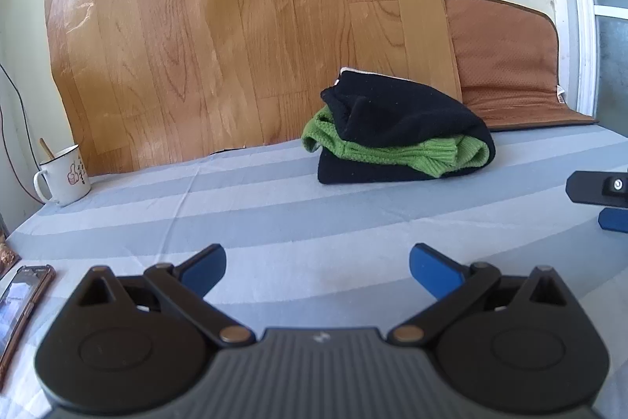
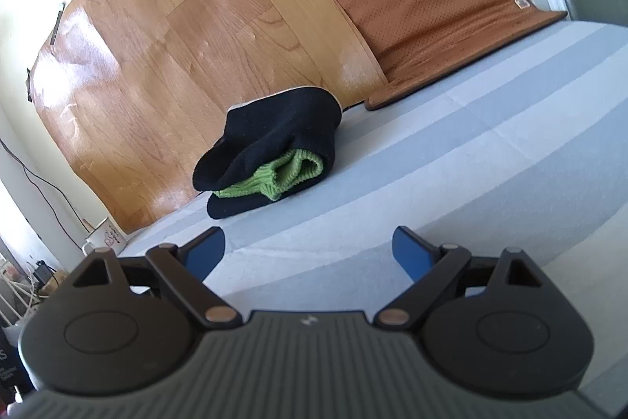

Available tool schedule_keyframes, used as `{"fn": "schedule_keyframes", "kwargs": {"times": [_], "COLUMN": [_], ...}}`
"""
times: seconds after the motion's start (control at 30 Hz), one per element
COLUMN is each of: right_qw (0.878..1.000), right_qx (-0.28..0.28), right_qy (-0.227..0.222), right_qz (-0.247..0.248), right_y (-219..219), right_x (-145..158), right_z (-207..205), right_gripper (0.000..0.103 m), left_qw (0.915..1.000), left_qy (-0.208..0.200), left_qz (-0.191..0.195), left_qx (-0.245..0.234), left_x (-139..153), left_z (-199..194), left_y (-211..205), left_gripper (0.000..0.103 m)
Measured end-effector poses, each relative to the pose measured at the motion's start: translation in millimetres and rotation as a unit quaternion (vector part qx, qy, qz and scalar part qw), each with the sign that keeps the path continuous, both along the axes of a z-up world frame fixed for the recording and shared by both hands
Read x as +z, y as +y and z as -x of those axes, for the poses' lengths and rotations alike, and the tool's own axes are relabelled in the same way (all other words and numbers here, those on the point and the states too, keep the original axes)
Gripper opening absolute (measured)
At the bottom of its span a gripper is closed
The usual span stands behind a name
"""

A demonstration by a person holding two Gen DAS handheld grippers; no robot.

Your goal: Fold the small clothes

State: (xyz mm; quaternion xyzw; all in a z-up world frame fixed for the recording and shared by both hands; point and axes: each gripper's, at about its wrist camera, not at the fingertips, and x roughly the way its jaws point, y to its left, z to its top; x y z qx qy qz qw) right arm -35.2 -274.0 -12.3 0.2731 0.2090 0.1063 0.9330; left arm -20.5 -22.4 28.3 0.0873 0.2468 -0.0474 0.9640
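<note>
1. Item: black and green knit garment [image 1: 404,132], a small piece of clothing already lying in a loose fold, green ribbed knit sandwiched between black layers. A pale edge shows at its back.
2. Location: on the blue-grey striped sheet [image 1: 243,207], toward the rear, close to the wood-pattern board [image 1: 219,38] leaning on the wall; the brown cushion [image 1: 506,65] sits beside it.
3. Left hand-held gripper [image 1: 317,268]: spread wide, nothing between its blue pads, well short of the garment.
4. Right hand-held gripper [image 2: 308,249]: likewise wide apart and empty, pointed at the garment from a distance.
5. Handling, judged: light, soft, thick knit; limp, with no stiffness to hold a shape; fuzzy surface should grip well, not slip. Not fragile, though loops could snag.
6. Where to take hold, judged: pinch the whole stacked edge at the two near corners; a shallow pinch would lift only the top black layer and spill the fold.
7. Other: white enamel mug [image 1: 62,177] at far left, well apart.
</note>
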Motion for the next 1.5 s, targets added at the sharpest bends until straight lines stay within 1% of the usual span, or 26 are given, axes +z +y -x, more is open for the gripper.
{"fn": "schedule_keyframes", "kwargs": {"times": [0.23, 0.33, 0.5, 0.7, 0.8, 0.93, 1.0, 1.1, 1.17, 1.33, 1.4, 1.5], "right_qw": [1.0, 1.0, 1.0, 1.0, 1.0, 1.0, 1.0, 1.0, 1.0, 1.0, 1.0, 1.0], "right_qx": [-0.001, -0.004, -0.006, -0.006, -0.007, -0.008, -0.008, -0.008, -0.008, -0.009, -0.009, -0.01], "right_qy": [-0.004, -0.001, 0.0, 0.0, 0.0, -0.002, -0.003, -0.004, -0.004, -0.004, -0.004, -0.005], "right_qz": [0.024, 0.024, 0.029, 0.027, 0.025, 0.021, 0.019, 0.018, 0.017, 0.018, 0.018, 0.019], "right_y": [7, 7, 9, 9, 10, 9, 9, 9, 10, 10, 10, 10], "right_x": [2, 2, 3, 3, 3, 3, 3, 3, 3, 3, 3, 4], "right_z": [1, 0, 1, 1, 2, 2, 3, 3, 3, 4, 4, 4], "right_gripper": [0.094, 0.094, 0.094, 0.094, 0.094, 0.094, 0.094, 0.094, 0.094, 0.094, 0.094, 0.094], "left_qw": [0.9998, 0.9992, 0.9967, 0.9925, 0.9917, 0.9906, 0.991, 0.9932, 0.9934, 0.9926, 0.9906, 0.9852], "left_qy": [-0.013, -0.039, -0.076, -0.119, -0.123, -0.13, -0.122, -0.1, -0.09, -0.087, -0.108, -0.156], "left_qz": [0.011, 0.007, -0.009, 0.006, 0.018, 0.021, 0.025, 0.03, 0.044, 0.072, 0.076, 0.068], "left_qx": [-0.008, -0.008, -0.025, -0.023, -0.032, -0.038, -0.049, -0.052, -0.056, -0.046, -0.037, -0.022], "left_x": [2, 3, 5, 11, 12, 13, 13, 12, 12, 11, 11, 11], "left_z": [3, 8, 16, 24, 25, 27, 27, 22, 20, 18, 22, 33], "left_y": [2, 0, -8, -5, -2, 0, 1, 2, 6, 14, 16, 14], "left_gripper": [0.103, 0.103, 0.103, 0.103, 0.103, 0.103, 0.103, 0.103, 0.103, 0.103, 0.103, 0.103]}}
